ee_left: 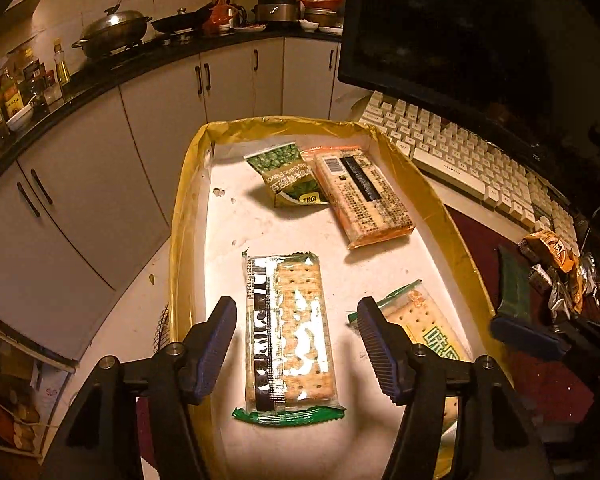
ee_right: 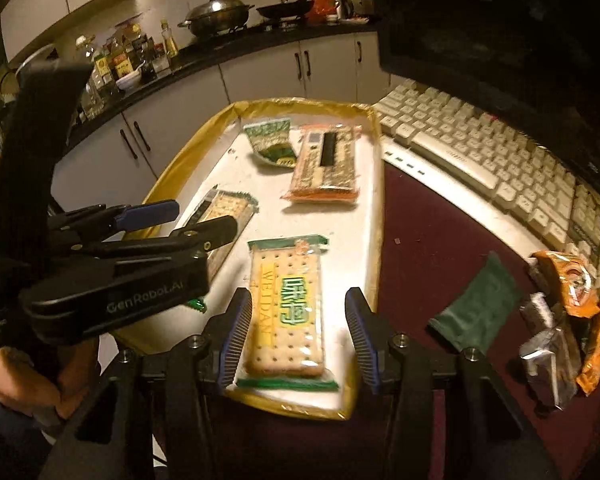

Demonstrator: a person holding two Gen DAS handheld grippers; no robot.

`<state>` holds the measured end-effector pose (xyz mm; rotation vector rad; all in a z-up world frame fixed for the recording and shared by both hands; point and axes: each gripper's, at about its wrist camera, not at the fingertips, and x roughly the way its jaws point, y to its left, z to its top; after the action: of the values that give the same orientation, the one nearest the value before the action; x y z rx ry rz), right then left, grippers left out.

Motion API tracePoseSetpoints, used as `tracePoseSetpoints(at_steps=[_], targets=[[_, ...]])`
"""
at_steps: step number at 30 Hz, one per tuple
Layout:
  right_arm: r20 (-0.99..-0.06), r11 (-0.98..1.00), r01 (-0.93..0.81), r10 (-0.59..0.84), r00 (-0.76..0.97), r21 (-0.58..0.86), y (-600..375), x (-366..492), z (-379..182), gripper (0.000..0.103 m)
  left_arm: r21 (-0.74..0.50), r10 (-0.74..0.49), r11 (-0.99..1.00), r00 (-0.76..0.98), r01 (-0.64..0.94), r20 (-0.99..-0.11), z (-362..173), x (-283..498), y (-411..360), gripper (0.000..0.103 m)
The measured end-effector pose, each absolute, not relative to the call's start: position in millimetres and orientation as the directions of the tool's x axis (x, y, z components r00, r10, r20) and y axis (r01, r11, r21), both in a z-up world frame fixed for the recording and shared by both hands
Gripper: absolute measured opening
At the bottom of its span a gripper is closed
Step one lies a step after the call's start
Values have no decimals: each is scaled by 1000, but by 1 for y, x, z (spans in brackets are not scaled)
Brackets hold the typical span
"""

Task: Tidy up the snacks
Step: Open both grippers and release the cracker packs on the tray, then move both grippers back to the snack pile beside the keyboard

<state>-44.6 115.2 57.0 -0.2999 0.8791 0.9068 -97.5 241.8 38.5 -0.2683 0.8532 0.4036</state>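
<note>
A gold-rimmed white tray [ee_left: 188, 208] [ee_right: 376, 200] holds several snacks. A green-ended cracker pack [ee_left: 286, 332] [ee_right: 224, 216] lies between the fingers of my open left gripper [ee_left: 296, 320]. A second cracker pack with yellow and green print [ee_right: 286, 308] [ee_left: 424, 320] lies between the fingers of my open right gripper [ee_right: 298, 312]. Neither pack is lifted. An orange cracker pack [ee_left: 364, 196] [ee_right: 326, 164] and a green pea bag [ee_left: 290, 176] [ee_right: 272, 142] lie at the tray's far end. The left gripper also shows in the right wrist view [ee_right: 180, 220].
A white keyboard [ee_left: 480, 160] [ee_right: 480, 160] and a dark monitor [ee_left: 440, 32] stand right of the tray. A green pouch [ee_right: 476, 304] and a heap of orange and silver snack bags [ee_right: 568, 320] lie on the dark red mat. Kitchen cabinets and a stove counter are behind.
</note>
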Motion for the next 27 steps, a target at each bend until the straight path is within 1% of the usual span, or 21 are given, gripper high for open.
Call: tracePoseSetpoints(at_steps=[5,7,10,13,19,21,24,25,27], targets=[[-748,629,-763,576,328,149,81,-35,68,48,-60,241,902,614,-428,-752,51,-99,232,66],[-744,649,-745,572,346,153,64,-28,71,51,-72,226,909,629,-412,-744,56,-98,227,66],[-738,704,-694,547,394,152,30,-8,72,53,-63,216,923,646,-380,-732,64,-96,214,66],[-753,774,-612,497,431,161,-1,18,66,54,-66,187,939,663,-337,-725,70,-93,200,66],[-779,845,-477,462,424,241,-52,73,44,54,-51,114,974,675,-219,-729,73,-77,156,66],[-771,835,-471,491,406,284,-60,83,37,54,-44,94,982,675,-184,-732,73,-72,142,66],[-768,832,-472,498,404,291,-59,91,28,55,-31,72,990,672,-140,-737,71,-66,124,66],[-766,826,-480,504,398,295,-59,93,26,60,-30,65,991,670,-130,-740,70,-64,119,66],[-771,803,-515,522,364,300,-54,88,26,62,-28,53,994,667,-110,-744,70,-61,112,66]])
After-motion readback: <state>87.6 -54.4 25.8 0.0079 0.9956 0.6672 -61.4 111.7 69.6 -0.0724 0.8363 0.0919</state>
